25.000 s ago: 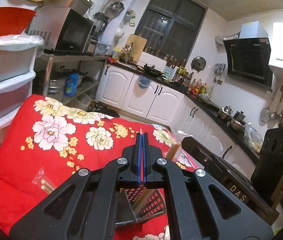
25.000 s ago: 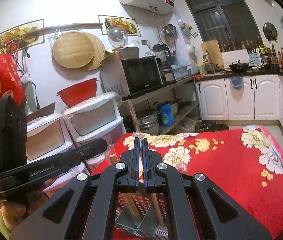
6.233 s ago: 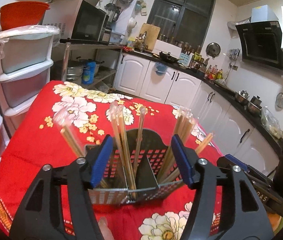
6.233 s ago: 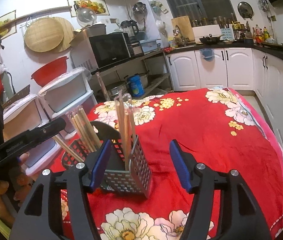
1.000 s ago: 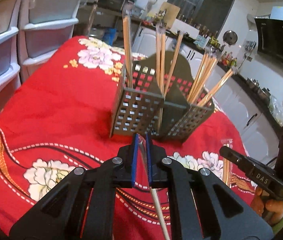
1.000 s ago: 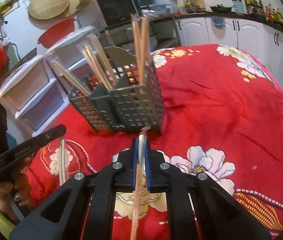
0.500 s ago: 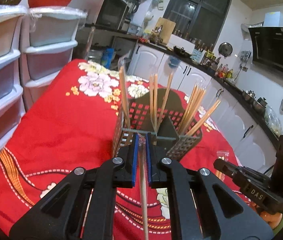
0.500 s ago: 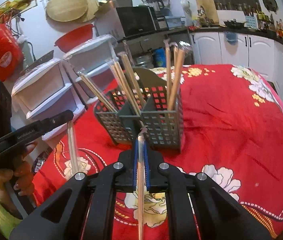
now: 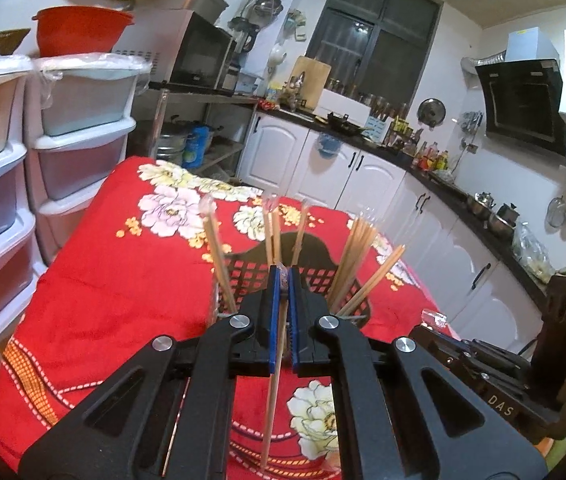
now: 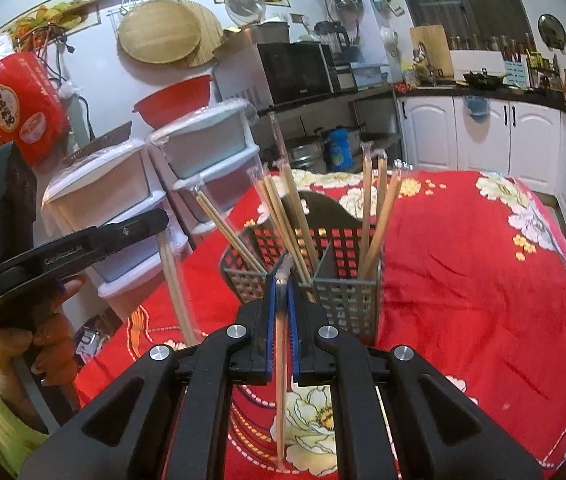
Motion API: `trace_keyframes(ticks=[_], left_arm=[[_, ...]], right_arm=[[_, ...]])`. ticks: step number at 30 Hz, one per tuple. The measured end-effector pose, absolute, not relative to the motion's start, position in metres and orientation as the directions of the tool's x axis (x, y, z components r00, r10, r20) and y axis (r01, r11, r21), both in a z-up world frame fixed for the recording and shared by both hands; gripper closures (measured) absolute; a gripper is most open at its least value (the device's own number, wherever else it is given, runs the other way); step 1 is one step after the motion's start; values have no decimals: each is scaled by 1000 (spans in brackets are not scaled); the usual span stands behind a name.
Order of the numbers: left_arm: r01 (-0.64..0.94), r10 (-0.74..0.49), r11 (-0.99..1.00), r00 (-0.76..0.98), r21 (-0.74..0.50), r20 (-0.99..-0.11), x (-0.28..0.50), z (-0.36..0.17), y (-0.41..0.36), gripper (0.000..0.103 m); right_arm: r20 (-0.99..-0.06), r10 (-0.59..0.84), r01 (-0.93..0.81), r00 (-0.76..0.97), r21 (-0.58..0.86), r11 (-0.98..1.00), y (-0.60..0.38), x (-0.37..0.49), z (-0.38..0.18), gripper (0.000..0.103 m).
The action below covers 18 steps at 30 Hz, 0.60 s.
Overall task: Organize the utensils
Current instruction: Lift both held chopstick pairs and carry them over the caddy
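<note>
Chopsticks (image 9: 274, 380) (image 10: 281, 384) hanging pinched in both fully closed tongs (image 9: 282, 280) (image 10: 280, 282), needing lifting clear of the rim, then lowering tip-first into caddy (image 10: 343, 292) compartments at twelve o'clock.

Perforated matt grey plastic caddy (image 10: 339, 292); pale wooden chopsticks (image 9: 275, 380) in clear glossy wrappers; soft red floral cloth (image 10: 483, 300).

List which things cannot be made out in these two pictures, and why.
- Lower end of the wrapped chopsticks in the left gripper: left wrist view, hidden behind the gripper body.
- Front of the utensil caddy: left wrist view, hidden by the same gripper.
- Caddy floor: right wrist view, hidden by its walls.
</note>
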<state>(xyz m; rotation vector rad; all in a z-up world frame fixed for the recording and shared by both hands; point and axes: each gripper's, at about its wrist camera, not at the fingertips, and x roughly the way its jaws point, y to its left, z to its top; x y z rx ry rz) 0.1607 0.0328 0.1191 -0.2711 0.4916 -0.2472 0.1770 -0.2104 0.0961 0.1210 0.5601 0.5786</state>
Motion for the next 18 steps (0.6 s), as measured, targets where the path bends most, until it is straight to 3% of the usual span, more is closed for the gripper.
trace_keyframes(ticks=[18], left_arm=[[212, -291, 940, 907, -267, -305, 170, 182, 29, 103]], right_arm=[[-336, 564, -515, 754, 231, 826, -214, 189, 152, 97]])
